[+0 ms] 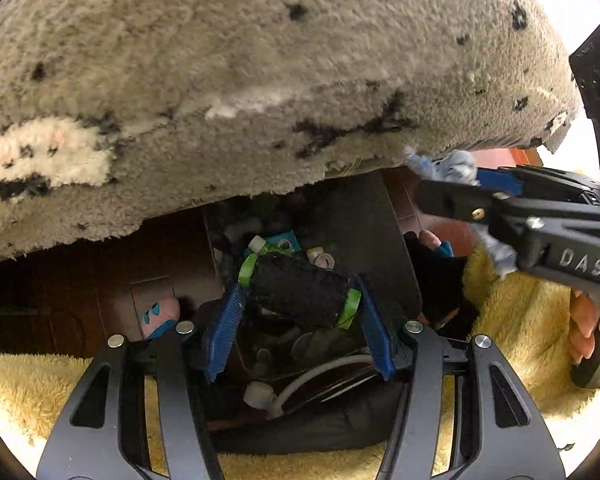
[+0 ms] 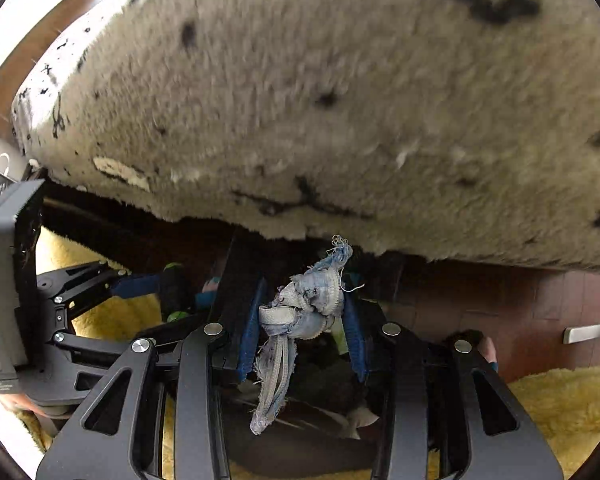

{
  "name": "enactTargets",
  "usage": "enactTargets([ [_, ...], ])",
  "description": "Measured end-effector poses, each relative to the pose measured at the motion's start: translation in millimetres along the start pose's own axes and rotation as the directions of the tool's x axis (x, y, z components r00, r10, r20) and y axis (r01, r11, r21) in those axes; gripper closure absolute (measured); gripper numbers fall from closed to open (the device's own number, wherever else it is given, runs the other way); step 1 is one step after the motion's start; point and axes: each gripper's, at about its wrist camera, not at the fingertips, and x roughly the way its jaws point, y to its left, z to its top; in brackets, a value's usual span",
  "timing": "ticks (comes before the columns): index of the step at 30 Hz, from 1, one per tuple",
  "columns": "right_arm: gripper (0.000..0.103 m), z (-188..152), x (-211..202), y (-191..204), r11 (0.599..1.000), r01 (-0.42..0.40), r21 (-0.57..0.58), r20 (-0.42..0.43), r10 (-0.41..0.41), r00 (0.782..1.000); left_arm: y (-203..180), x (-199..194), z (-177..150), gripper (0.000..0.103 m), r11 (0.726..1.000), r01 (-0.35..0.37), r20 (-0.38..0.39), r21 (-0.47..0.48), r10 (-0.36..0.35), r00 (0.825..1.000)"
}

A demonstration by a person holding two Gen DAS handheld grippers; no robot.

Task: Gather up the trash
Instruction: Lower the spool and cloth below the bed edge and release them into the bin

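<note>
My left gripper (image 1: 298, 298) is shut on a black fuzzy roller with green end caps (image 1: 300, 292), held above a dark trash bin (image 1: 360, 224) that holds several pieces of trash. My right gripper (image 2: 302, 316) is shut on a frayed light-blue denim scrap (image 2: 308, 312) whose tail hangs down. The right gripper also shows in the left wrist view (image 1: 460, 184) at the right, over the bin's edge, with the scrap (image 1: 456, 166) in it. The left gripper shows in the right wrist view (image 2: 148, 284) at the left.
A grey shaggy rug with black marks (image 1: 240, 80) fills the upper part of both views (image 2: 340, 100). Yellow fleece (image 1: 520, 312) covers the person's lap on both sides. A brown tiled floor (image 2: 500, 300) lies beyond. Slippered feet (image 1: 160, 314) stand beside the bin.
</note>
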Motion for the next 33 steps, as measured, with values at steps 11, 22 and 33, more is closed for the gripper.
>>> enactTargets([
  [11,0.061,0,5,-9,0.999,-0.021,0.043,-0.028,0.023,0.999,-3,20,-2,0.05,1.0,-0.008,-0.044,0.017,0.009,0.999],
  [22,0.027,9,1,-25,0.992,-0.02,0.124,0.005,0.02,1.0,4,21,-3,0.017,1.0,-0.025,-0.034,-0.003,0.025,0.999],
  [33,0.013,12,-39,-34,0.988,-0.043,0.146,0.105,0.028,0.994,9,-31,8,0.008,0.999,-0.042,0.087,-0.02,0.043,0.995],
])
